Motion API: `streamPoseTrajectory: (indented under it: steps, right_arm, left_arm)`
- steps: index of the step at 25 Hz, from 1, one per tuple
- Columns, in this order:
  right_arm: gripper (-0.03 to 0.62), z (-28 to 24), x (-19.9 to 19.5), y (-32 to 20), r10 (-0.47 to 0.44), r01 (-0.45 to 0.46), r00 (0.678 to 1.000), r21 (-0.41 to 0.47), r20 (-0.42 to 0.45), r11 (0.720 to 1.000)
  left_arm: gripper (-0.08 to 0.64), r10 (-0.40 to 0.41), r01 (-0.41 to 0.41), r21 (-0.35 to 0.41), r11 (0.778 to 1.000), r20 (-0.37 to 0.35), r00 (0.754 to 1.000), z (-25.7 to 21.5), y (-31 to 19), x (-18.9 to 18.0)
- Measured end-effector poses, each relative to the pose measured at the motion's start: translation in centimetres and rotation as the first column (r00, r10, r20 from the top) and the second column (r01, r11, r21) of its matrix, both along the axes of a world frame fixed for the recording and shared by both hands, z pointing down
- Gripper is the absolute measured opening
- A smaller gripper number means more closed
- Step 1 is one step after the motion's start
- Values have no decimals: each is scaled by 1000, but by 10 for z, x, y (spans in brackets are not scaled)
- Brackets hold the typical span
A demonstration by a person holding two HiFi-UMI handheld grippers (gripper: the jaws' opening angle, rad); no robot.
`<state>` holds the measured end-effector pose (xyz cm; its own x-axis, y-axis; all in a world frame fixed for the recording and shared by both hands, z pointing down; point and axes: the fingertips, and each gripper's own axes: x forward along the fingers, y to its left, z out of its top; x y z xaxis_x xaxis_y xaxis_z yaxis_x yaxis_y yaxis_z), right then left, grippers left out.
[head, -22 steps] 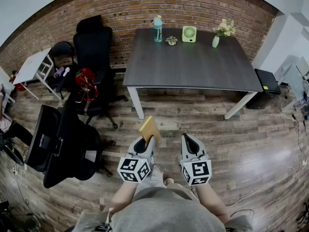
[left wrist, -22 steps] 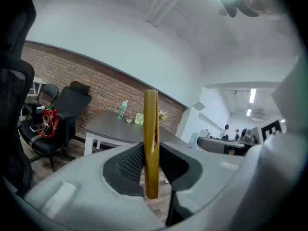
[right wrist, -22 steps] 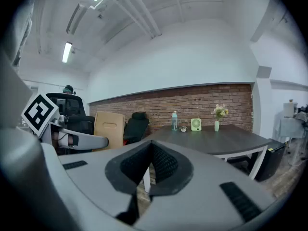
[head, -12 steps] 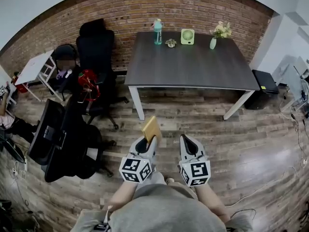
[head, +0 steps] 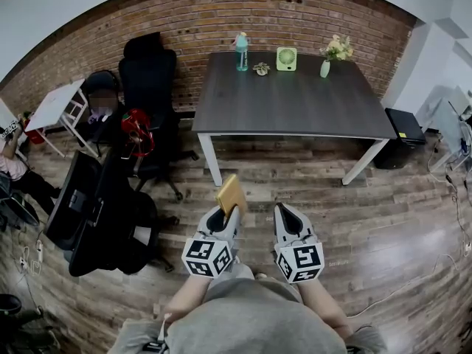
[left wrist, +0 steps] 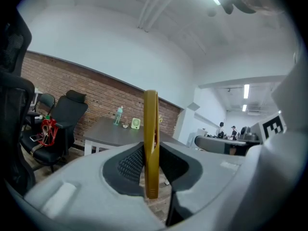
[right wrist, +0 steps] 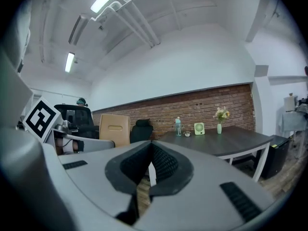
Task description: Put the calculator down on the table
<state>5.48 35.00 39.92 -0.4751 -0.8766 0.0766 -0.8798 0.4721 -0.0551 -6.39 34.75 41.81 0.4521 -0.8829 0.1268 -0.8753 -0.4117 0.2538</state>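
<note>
Bright, even ceiling-tube light (right wrist: 70,61), soft shadows, heavy fisheye bending with dark vignetted corners, close surfaces slightly blurred.

No words, brands or numbers that I can read in any view.

- Left cube (head: 207,258) and right cube (head: 300,262), near: black-and-white square marker patterns on their faces, no letters or digits. One such marker also shows at the left edge of the right gripper view.
- Bottle (head: 241,51), far side of the table: any label is too small for me to make out.
- Green fan (head: 286,58), right of the bottle: no print legible.
- Calculator (right wrist: 114,129), tan face seen from the right gripper view: I see no print on it.
</note>
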Motion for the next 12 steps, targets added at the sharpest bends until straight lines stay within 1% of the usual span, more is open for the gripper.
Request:
streamPoseTrajectory:
  steps: [12]
  right_arm:
    - [2, 8, 25, -13, -33, 33, 998, -10, -48, 999]
  left_arm:
    - [89, -37, 37, -10, 999, -1, 999, 4, -12, 28]
